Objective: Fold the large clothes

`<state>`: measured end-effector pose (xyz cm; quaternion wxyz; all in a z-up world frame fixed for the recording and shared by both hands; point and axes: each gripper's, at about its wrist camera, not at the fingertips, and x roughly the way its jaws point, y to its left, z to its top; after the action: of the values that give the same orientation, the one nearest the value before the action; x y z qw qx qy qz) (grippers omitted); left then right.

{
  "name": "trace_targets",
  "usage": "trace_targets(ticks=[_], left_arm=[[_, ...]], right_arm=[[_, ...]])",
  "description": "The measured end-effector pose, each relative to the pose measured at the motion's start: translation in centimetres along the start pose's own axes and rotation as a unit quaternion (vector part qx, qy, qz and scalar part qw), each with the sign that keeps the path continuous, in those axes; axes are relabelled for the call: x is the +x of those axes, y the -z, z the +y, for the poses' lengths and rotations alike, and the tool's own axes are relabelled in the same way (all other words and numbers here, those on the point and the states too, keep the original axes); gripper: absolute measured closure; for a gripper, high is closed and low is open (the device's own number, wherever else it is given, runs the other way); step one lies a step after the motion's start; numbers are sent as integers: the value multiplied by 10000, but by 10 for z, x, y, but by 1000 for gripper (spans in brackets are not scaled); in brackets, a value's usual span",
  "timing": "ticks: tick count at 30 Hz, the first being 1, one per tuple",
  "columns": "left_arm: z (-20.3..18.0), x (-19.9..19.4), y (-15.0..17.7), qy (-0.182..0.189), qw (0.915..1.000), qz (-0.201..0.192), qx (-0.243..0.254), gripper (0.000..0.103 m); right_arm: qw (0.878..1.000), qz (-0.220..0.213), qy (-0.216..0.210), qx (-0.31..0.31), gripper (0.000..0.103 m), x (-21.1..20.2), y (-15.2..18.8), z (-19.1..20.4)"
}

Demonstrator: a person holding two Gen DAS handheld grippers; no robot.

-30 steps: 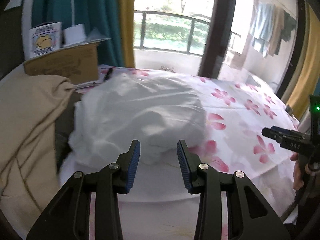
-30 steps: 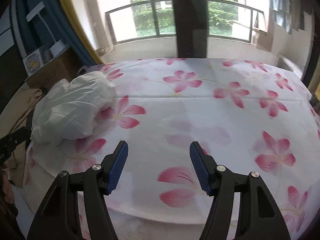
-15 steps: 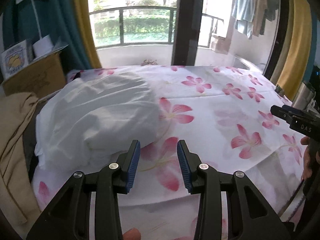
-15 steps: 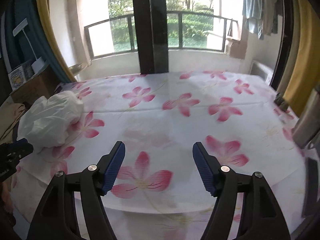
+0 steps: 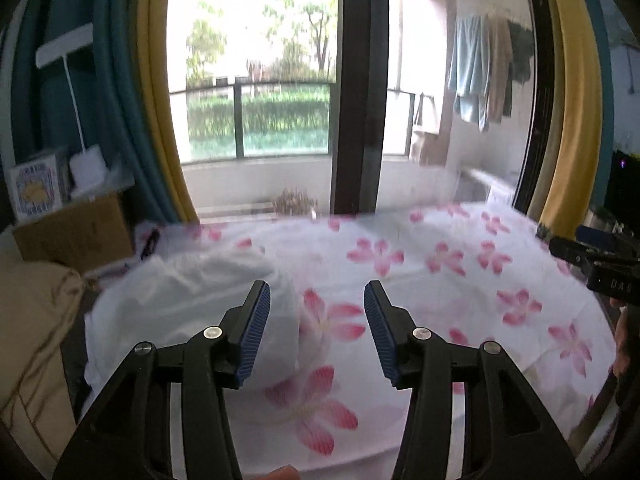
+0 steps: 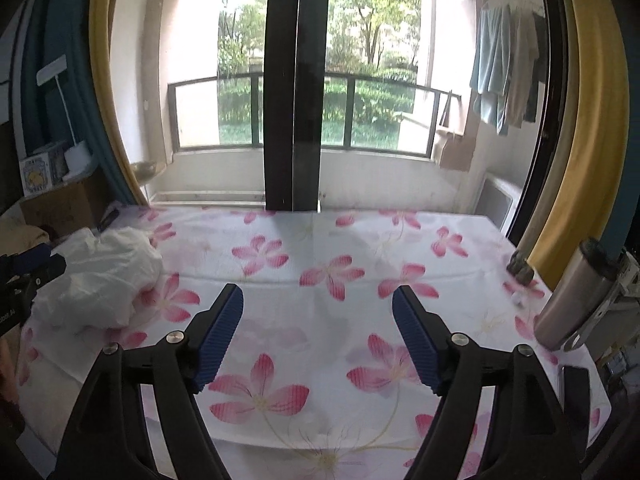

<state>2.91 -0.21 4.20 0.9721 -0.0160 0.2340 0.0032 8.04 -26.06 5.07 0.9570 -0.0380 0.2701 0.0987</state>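
Our left hand-held gripper (image 5: 316, 320) is nearer the white garment (image 5: 192, 312) at its left; both it and the right hand-held gripper (image 6: 318, 334) are opening, empty.

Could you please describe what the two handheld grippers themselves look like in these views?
Both look alike. The left gripper and right gripper each have two angular black fingers with open triangular cut-outs, silver pivot screws, and ribbed dark-blue pads. White lettering marks the right gripper's black side where it shows in the left view. No sleeves or cables are visible.
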Motion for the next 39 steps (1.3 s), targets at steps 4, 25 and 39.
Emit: trace_targets(ticks=[4, 25, 39], left_arm=[[0, -12, -11, -10, 9995, -325, 12, 51], [26, -48, -23, -625, 9907, -1198, -164, 43], [38, -27, -11, -711, 9940, -771, -315, 43]], right_arm=[[9997, -241, -15, -61, 25, -13, -8, 5], [9938, -1070, -177, -254, 23, -47, -25, 35], [9963, -804, -252, -193, 23, -28, -19, 34]])
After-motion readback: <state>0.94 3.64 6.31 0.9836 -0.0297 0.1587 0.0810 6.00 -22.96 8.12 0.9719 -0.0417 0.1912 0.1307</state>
